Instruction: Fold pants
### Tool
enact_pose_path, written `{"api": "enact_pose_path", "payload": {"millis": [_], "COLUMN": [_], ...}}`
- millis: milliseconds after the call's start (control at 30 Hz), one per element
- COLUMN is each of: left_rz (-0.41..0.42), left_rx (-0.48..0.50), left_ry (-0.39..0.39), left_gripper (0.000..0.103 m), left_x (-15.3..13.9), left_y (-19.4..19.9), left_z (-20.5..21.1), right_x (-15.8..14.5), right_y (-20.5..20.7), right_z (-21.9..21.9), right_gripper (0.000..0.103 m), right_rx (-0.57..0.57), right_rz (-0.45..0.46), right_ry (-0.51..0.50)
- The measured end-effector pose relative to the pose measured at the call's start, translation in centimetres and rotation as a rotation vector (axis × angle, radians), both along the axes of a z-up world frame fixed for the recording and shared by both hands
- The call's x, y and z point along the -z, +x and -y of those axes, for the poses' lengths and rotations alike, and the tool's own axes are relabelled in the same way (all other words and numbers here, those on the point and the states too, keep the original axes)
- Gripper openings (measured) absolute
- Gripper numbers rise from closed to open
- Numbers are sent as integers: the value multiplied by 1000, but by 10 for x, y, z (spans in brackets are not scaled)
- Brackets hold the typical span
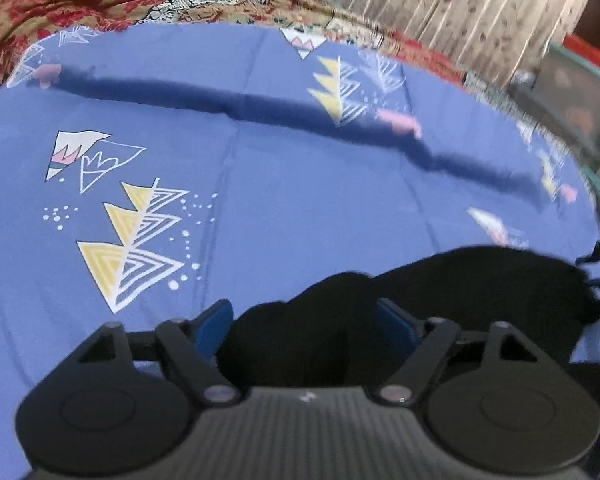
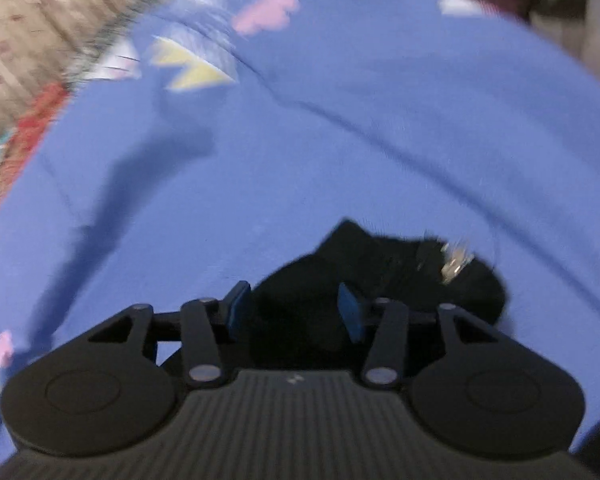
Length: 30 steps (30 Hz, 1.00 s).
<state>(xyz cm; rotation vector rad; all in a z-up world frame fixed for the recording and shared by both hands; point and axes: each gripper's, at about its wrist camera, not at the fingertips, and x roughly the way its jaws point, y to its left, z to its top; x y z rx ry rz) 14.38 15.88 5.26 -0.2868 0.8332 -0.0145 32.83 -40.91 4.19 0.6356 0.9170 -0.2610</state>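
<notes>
We held both grippers over black pants (image 1: 480,280) bunched on a blue patterned bedsheet (image 1: 260,152). The left gripper (image 1: 304,316) stood with jaws wide, dark cloth lying between and beyond them, apparently unpinched. The right gripper (image 2: 296,308) showed jaws parted about halfway around another fold (image 2: 380,264), though blur clouded that view. The fabric looked soft, light and limp; we judged the waistband or a hem the surest hold.

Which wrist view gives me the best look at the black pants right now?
The left wrist view: the black pants spread wider and sharper there on the blue sheet. The right wrist view shows only a blurred bunch with a metallic glint.
</notes>
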Motion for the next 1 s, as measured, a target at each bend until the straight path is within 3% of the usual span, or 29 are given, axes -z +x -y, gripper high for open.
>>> {"api": "enact_pose_path", "payload": {"millis": [33, 67, 100, 167, 267, 367, 433, 500, 533, 567, 700, 800, 867, 1000], "left_rz": [-14, -33, -55, -56, 19, 160, 236, 218, 189, 167, 148, 125, 88, 6], "left_rx": [1, 5, 8, -22, -81, -155, -185, -211, -242, -274, -336, -327, -292, -237], "left_ry": [16, 22, 15, 8, 39, -15, -43, -5, 29, 56, -16, -57, -27, 53], "left_gripper": [50, 22, 12, 9, 8, 8, 14, 38, 62, 69, 69, 77, 77, 77], "left_x": [4, 8, 13, 15, -2, -33, -46, -46, -42, -37, -32, -29, -25, -6], "left_y": [2, 5, 8, 12, 15, 11, 6, 7, 8, 8, 1, 3, 6, 4], "left_z": [-1, -2, -5, -12, -24, -43, -51, -51, -51, -54, -83, -99, -101, -100], "right_x": [9, 18, 20, 17, 9, -25, -39, -43, -42, -40, -34, -30, -23, -16], "right_y": [6, 11, 15, 23, 29, 19, 12, 9, 9, 11, 0, -5, 6, -1], "right_z": [4, 6, 6, 1, 0, 2, 3, 3, 4, 4, 10, 10, 9, 7], "right_gripper": [52, 51, 48, 2, 2, 2, 2, 2, 4, 7, 9, 21, 51, 52], "right_rx": [23, 52, 68, 75, 95, 114, 114, 73, 50, 25, -3, -15, -14, -12], "right_rz": [-14, -24, -22, -19, 34, 228, 272, 272, 263, 249, 219, 186, 156, 129], "right_ry": [48, 92, 90, 8, -29, -76, -121, -146, -148, -146, -102, -119, -119, -128]}}
